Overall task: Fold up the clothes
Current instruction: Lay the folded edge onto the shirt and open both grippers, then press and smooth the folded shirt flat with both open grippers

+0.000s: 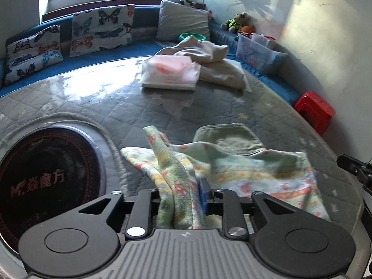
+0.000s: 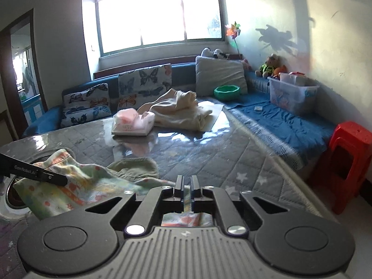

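Note:
A pastel patterned garment (image 1: 251, 169) with a green lining lies on the grey quilted table (image 1: 116, 107). My left gripper (image 1: 180, 193) is shut on a bunched fold of it, which rises between the fingers. In the right wrist view the same garment (image 2: 76, 186) spreads to the left, and my right gripper (image 2: 187, 183) is shut on its near edge, a strip of cloth showing between the fingers (image 2: 179, 186). The left gripper's black body (image 2: 34, 173) crosses the cloth at the left. A cream garment (image 2: 179, 110) lies crumpled at the table's far side.
A pink-and-white tissue pack (image 1: 171, 73) sits beside the cream garment (image 1: 209, 55). A round black hotplate (image 1: 46, 181) is set into the table at left. A blue sofa (image 2: 279, 118) with butterfly cushions, a green bowl (image 2: 226, 92) and a clear bin (image 2: 291, 94) rings the table; a red stool (image 2: 348, 162) stands at right.

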Available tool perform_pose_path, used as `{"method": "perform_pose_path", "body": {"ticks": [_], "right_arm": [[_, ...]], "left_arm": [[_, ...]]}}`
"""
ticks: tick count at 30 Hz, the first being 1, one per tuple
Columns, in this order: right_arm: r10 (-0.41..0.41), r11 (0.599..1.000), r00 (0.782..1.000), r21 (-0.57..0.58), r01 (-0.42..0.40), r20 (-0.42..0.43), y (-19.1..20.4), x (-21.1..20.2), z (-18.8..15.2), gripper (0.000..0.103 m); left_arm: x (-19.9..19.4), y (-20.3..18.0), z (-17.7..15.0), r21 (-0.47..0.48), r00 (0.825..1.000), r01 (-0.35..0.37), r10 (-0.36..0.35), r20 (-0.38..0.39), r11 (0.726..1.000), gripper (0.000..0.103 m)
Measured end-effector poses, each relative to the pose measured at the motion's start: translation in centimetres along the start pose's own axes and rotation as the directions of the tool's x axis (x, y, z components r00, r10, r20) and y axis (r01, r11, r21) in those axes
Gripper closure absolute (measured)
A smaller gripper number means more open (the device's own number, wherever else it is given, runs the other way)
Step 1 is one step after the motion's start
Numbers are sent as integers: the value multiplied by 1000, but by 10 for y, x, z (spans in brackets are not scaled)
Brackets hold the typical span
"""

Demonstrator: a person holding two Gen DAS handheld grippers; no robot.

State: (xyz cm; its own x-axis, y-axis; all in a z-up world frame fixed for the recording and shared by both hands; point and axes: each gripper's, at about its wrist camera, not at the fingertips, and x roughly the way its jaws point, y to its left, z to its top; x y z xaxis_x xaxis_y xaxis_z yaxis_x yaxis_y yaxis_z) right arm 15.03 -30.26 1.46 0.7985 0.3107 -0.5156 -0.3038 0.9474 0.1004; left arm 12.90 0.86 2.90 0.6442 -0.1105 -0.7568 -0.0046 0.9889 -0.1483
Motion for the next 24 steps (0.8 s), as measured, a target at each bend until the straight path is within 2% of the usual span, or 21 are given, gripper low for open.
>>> {"method": "perform_pose_path", "body": {"ticks": [1, 3, 5, 6, 8, 12, 14, 18, 24], "right_arm": [[1, 1000, 1000, -3, -1, -5, 1, 3, -2, 95], [18, 1000, 1000, -19, -18, -19, 8, 6, -7, 92], [35, 999, 999, -35, -36, -34, 16, 10, -12, 78], [44, 998, 998, -43, -45, -42, 19, 12, -14, 76], [61, 996, 997, -58, -64, -57, 27, 16, -19, 63], [94, 991, 992, -88, -102, -88, 42, 24, -29, 54], [110, 987, 988, -103, -121, -104, 49, 28, -34, 45], [135, 979, 981, -131, -154, -141, 61, 33, -45, 41], [141, 974, 977, -155, -166, -162, 65, 31, -44, 35]], "left_arm": [[1, 2, -1, -3, 1000, -7, 7, -7, 1000, 59], [3, 6, -4, 3, 1000, -30, 30, -8, 1000, 54], [4, 12, -7, -3, 998, -54, 54, -17, 999, 48], [5, 16, -7, -8, 998, -64, 64, -19, 998, 45], [5, 21, -8, -15, 997, -80, 80, -19, 997, 45], [5, 29, -7, -21, 993, -115, 115, -10, 993, 45], [7, 31, -7, -19, 990, -143, 143, -7, 989, 45], [7, 28, -6, -11, 989, -145, 145, -4, 989, 46], [1, 11, 1, 22, 997, -79, 78, 25, 997, 52]]}}
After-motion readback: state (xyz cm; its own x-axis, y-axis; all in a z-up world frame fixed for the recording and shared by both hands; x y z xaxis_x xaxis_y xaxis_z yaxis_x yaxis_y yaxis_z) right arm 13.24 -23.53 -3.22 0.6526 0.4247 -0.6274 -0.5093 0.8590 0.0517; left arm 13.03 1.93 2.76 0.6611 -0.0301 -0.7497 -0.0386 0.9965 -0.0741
